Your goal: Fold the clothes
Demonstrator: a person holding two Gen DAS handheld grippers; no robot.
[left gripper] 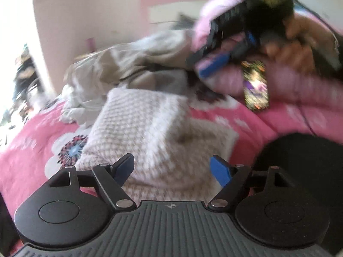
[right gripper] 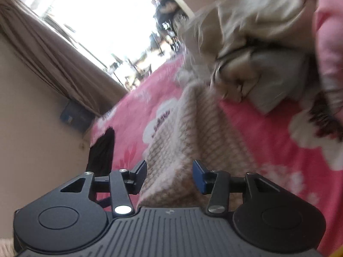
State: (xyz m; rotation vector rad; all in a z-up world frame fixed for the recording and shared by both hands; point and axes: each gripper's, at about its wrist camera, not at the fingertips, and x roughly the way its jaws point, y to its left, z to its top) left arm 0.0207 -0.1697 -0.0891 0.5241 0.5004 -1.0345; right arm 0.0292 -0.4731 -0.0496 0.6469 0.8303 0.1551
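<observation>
A folded cream knit garment (left gripper: 154, 132) lies on the pink flowered bedspread (left gripper: 27, 150). My left gripper (left gripper: 173, 169) hovers open just above its near edge, with nothing between the blue pads. Beyond it a loose heap of beige and grey clothes (left gripper: 128, 68) is piled up. At the upper right, blurred, a hand (left gripper: 298, 42) holds the right gripper (left gripper: 231, 51) over a pink pillow. In the right wrist view the right gripper (right gripper: 170, 173) is open, and the knit garment (right gripper: 193, 139) lies below its fingers. The beige heap (right gripper: 257, 32) is behind.
A phone in a colourful case (left gripper: 256, 87) lies against the pink pillow (left gripper: 300, 81). A dark shape (left gripper: 304, 167) sits at the bed's near right. A bright window (right gripper: 96, 21) with a beige curtain (right gripper: 42, 49) is beyond the bed edge, where a black object (right gripper: 103, 150) stands.
</observation>
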